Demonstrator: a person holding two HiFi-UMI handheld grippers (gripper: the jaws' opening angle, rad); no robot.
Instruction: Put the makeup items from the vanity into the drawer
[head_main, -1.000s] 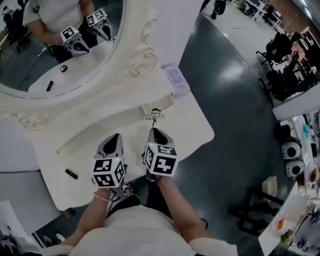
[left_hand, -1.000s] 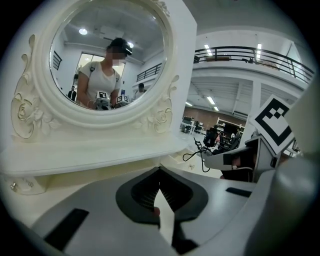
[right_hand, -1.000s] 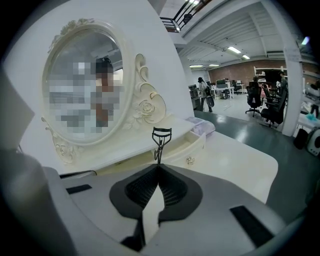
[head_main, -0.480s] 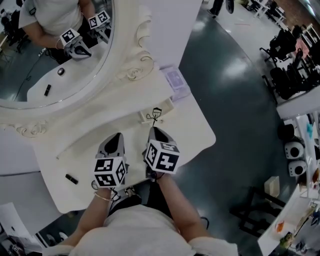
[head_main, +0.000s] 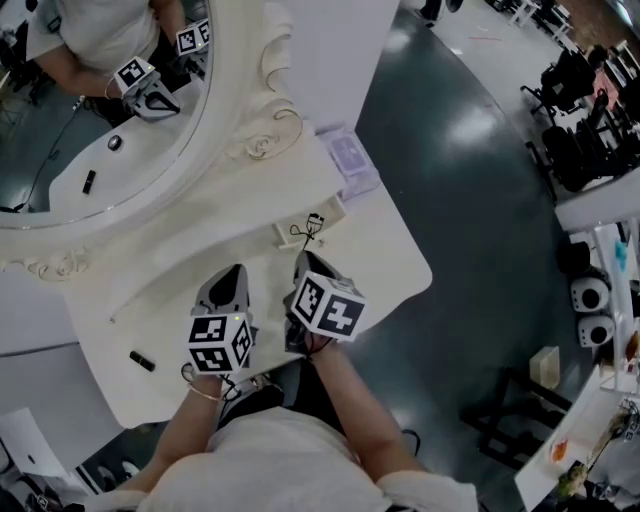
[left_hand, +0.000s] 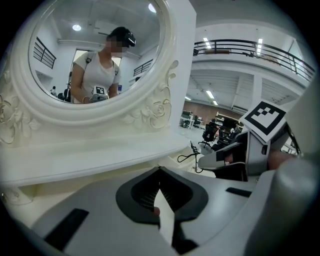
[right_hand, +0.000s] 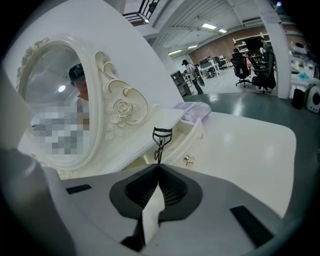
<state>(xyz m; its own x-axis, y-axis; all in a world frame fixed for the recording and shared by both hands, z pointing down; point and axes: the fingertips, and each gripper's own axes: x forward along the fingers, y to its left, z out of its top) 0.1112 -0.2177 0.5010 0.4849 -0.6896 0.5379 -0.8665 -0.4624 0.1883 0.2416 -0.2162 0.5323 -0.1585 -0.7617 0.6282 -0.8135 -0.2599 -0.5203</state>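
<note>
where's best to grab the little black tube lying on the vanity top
I'd grip the black tube around its middle, across its narrow width, coming straight down. It lies flat on the vanity top with bare surface around it, so jaws can straddle its long sides. The empty left gripper is nearer, though shut now.

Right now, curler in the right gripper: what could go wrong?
1. The right gripper pinches the curler by its handle end only, right at the tip; it may pivot or slip.
2. The drawer opening looks narrow; the curler's head could catch its front.
3. A black stick lies apart on the vanity, easy to miss.
</note>
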